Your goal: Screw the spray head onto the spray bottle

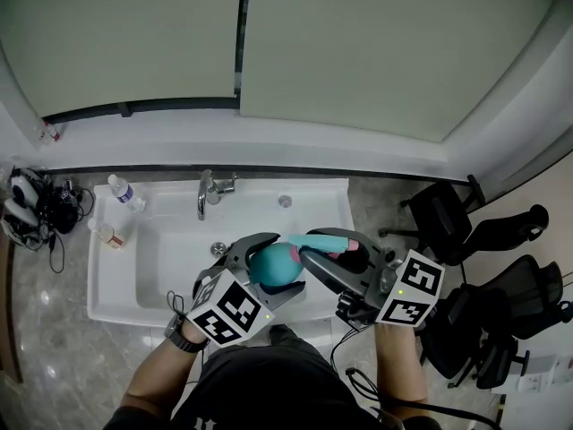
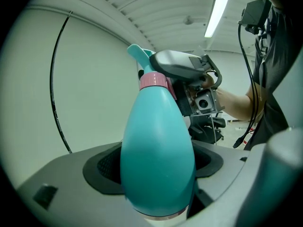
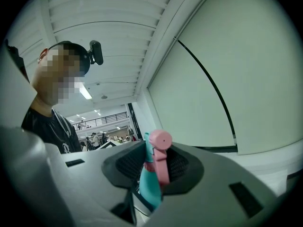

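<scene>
Over the sink, my left gripper (image 1: 267, 260) is shut on the round teal spray bottle (image 1: 271, 265). In the left gripper view the bottle (image 2: 157, 155) fills the space between the jaws, neck pointing away, with a pink collar (image 2: 154, 81) at its top. The teal and pink spray head (image 1: 326, 241) sits on the bottle's neck, and my right gripper (image 1: 329, 256) is shut on it from the right. Seen from the right gripper view, the spray head (image 3: 157, 162) stands pinched between the black pads, its pink nozzle cap facing the camera.
A white sink (image 1: 112, 303) lies below the grippers, with a chrome faucet (image 1: 208, 192) at its back. A water bottle (image 1: 125, 192) and a small jar (image 1: 109, 236) stand on its left rim. Black office chairs (image 1: 488, 240) crowd the right; cables and gear (image 1: 36, 209) lie left.
</scene>
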Action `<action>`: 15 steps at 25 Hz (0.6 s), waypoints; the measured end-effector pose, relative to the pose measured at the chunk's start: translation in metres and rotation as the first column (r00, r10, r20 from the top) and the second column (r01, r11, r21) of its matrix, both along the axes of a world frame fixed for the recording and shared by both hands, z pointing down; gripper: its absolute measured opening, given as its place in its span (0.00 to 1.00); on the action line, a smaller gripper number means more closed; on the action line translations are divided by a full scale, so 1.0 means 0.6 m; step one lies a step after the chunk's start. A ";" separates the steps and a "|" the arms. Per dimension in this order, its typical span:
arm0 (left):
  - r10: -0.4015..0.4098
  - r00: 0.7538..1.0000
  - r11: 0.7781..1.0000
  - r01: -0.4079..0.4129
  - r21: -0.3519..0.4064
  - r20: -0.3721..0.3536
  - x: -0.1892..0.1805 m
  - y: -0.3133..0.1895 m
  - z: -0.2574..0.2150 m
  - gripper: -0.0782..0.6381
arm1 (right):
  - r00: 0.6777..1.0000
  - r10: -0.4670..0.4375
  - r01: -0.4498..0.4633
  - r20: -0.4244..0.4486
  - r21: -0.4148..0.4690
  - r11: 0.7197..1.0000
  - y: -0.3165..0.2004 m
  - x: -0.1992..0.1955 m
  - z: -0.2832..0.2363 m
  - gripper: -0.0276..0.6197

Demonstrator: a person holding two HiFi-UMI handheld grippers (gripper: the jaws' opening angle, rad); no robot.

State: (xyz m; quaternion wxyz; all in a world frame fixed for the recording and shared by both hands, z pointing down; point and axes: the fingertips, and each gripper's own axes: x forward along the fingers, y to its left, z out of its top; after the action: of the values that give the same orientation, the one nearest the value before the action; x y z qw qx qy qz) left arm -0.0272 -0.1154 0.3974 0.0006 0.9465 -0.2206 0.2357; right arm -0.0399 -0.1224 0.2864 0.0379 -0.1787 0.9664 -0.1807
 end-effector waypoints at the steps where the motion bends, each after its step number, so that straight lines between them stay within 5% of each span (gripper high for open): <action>1: -0.006 1.000 1.000 0.006 -0.001 0.011 -0.002 0.002 0.003 0.64 | 1.000 0.002 -0.002 0.000 -0.006 1.000 0.002 -0.002 0.002 0.21; 7: 0.001 0.999 1.000 -0.001 -0.008 0.044 -0.041 0.058 0.042 0.64 | 0.999 0.040 -0.040 -0.008 -0.033 0.999 0.056 -0.041 0.039 0.21; 15: 0.026 0.998 0.999 -0.024 -0.035 0.061 -0.014 0.203 0.049 0.64 | 0.999 0.050 -0.049 0.020 -0.050 0.998 0.197 -0.010 0.046 0.21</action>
State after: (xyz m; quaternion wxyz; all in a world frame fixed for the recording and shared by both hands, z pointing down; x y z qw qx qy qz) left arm -0.0357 0.0065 0.4265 0.0070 0.9413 -0.2047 0.2684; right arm -0.0459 -0.0042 0.3138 0.0480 -0.2017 0.9565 -0.2055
